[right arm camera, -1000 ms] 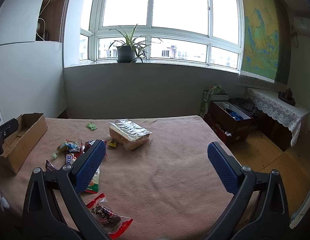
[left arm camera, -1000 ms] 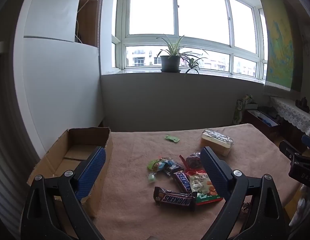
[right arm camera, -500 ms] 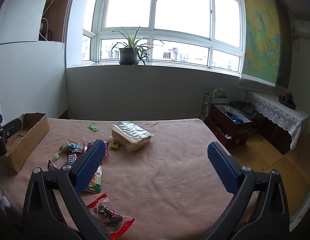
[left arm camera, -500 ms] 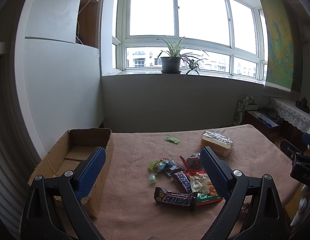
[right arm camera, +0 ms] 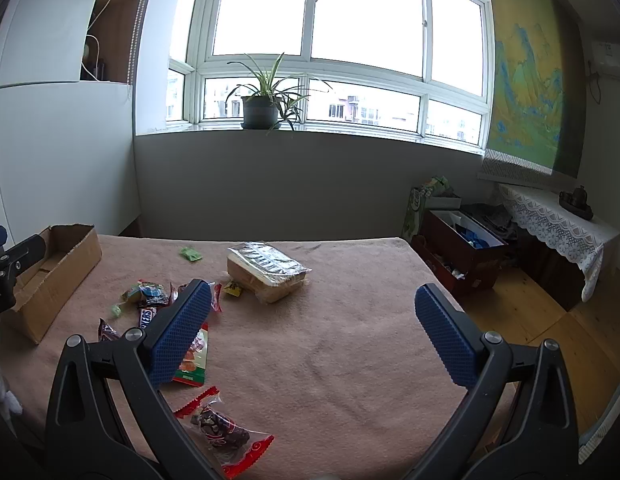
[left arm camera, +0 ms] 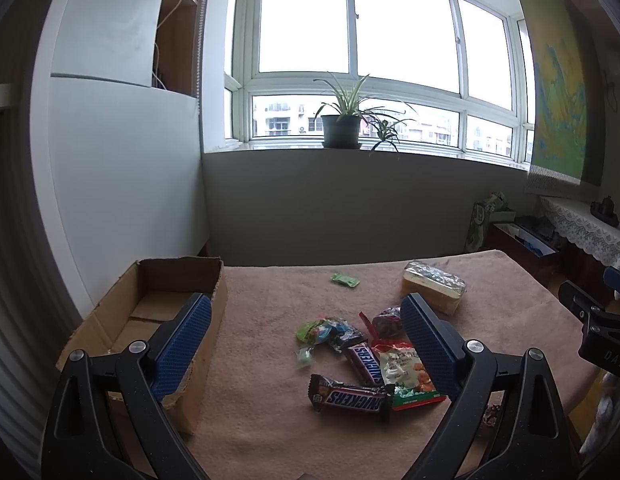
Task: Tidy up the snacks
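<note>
Two tools, left tool [left arm camera: 306, 340] and right tool [right arm camera: 312, 326], gaped wide and empty. Snacks [left arm camera: 366, 360] lay on the bench [right arm camera: 330, 352] beside a cardboard box [left arm camera: 150, 312].

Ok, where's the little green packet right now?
The green packet lies alone at the far side of the table, between the cardboard box on the left and the wrapped bread on the right, beyond the snack pile.

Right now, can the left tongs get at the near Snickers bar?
Probably yes. The left tongs are open and empty, and the near Snickers bar lies flat on the blanket between and just ahead of the fingers, its top uncovered. Only the orange snack bag touches its right end.
</note>
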{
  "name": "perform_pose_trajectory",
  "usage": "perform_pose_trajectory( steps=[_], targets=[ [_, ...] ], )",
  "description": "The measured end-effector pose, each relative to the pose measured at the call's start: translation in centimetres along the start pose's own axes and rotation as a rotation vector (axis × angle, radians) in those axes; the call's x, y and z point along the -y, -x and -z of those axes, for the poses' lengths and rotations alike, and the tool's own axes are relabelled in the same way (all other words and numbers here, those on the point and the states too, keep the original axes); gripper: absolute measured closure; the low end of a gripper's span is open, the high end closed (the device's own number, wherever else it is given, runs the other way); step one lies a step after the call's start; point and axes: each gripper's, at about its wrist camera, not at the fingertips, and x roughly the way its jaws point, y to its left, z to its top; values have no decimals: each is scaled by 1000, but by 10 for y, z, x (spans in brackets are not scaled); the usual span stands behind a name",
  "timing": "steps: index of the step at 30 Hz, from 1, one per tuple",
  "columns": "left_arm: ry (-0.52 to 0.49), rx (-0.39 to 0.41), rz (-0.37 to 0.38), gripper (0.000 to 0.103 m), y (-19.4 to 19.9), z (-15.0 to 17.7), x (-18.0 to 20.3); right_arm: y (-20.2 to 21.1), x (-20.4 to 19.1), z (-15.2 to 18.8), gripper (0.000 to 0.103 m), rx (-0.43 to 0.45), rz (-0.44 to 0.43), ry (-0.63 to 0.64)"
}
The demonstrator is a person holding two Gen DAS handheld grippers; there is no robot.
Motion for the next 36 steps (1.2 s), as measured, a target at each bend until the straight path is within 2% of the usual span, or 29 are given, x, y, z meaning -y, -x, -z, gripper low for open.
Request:
perform_pose_trajectory(
  steps=[36],
  targets=[
    [-9,-4,-1,7,1,3,0,-5,-3,8,0,-25,-16,16]
  ],
)
